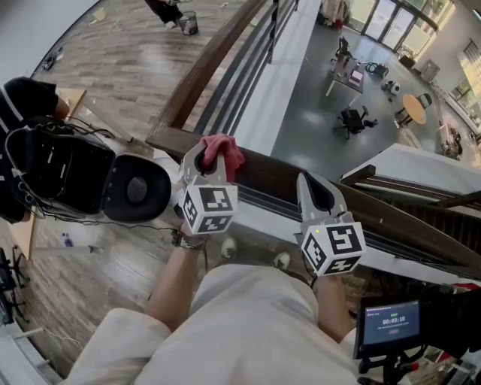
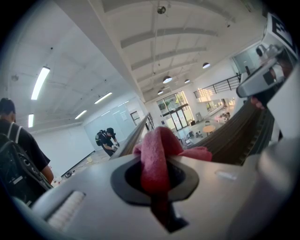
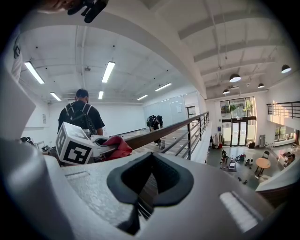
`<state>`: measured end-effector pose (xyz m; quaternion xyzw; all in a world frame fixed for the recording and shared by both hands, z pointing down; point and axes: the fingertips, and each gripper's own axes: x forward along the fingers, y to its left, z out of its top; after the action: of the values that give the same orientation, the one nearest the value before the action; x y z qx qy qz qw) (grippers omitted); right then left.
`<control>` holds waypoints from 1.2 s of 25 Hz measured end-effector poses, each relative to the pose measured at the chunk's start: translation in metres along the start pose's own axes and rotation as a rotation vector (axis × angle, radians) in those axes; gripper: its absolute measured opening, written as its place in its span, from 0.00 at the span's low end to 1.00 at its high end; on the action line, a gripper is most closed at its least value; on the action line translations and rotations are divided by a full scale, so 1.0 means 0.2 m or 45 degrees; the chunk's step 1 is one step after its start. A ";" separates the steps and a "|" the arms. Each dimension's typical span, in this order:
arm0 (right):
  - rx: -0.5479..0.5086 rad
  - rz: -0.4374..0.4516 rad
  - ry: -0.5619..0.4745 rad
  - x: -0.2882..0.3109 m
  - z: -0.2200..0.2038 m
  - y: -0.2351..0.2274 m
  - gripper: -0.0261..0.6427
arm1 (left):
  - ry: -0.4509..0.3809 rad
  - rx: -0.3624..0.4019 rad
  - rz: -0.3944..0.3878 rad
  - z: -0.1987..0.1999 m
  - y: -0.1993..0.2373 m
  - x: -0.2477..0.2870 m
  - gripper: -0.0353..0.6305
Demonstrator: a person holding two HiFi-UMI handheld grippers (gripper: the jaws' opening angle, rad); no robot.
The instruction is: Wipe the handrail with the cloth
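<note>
1. Looking for containers, I find only a small dark pail (image 1: 188, 22) on the plank floor (image 1: 128, 68) far along the landing. What is in it cannot be made out.
2. The left claw (image 1: 213, 164) is closed tight on the cloth (image 1: 223, 150). In the left gripper view, the left claw (image 2: 157, 183) has a fold of cloth (image 2: 157, 152) pinched in its dark rubber-lined notch, and the rest bulges out in front.
3. The cloth is reddish-pink, soft and fleecy, and bunched into a lump. It lies against the top of the handrail (image 1: 218, 56), close to the corner where two runs of rail meet.
4. The right claw (image 1: 319, 188) has its jaws together with nothing between them, and it sits just over the handrail a little way along from the cloth. In the right gripper view, the right claw (image 3: 149, 183) shows only wood grain through the notch.
5. The handrail (image 3: 164, 127) is a broad, flat-topped band of dark brown wood, smooth and straight, with slim grey bars (image 1: 248, 75) running parallel beneath it.
6. Both claws are pale grey moulded plastic with rounded shoulders. Each carries a white cube (image 1: 208, 209) printed with black square markers.
7. From the right gripper view, the cloth (image 3: 116, 146) shows as a crumpled red wad beside the left claw's cube (image 3: 74, 150).
</note>
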<state>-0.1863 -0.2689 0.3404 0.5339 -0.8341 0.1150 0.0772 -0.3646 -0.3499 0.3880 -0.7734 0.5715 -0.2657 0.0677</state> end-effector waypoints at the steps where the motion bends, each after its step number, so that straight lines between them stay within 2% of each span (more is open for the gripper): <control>1: 0.000 0.002 0.000 0.00 0.00 0.00 0.04 | -0.002 0.002 0.000 0.00 0.00 0.00 0.09; 14: 0.011 0.002 0.005 0.00 -0.01 0.01 0.04 | -0.019 0.033 -0.006 0.02 -0.03 -0.01 0.09; 30: 0.020 -0.011 0.004 0.00 -0.02 -0.02 0.04 | -0.031 0.009 -0.017 0.02 -0.06 -0.01 0.09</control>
<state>-0.1826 -0.2694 0.3439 0.5380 -0.8307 0.1220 0.0750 -0.3528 -0.3441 0.3881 -0.7800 0.5647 -0.2588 0.0757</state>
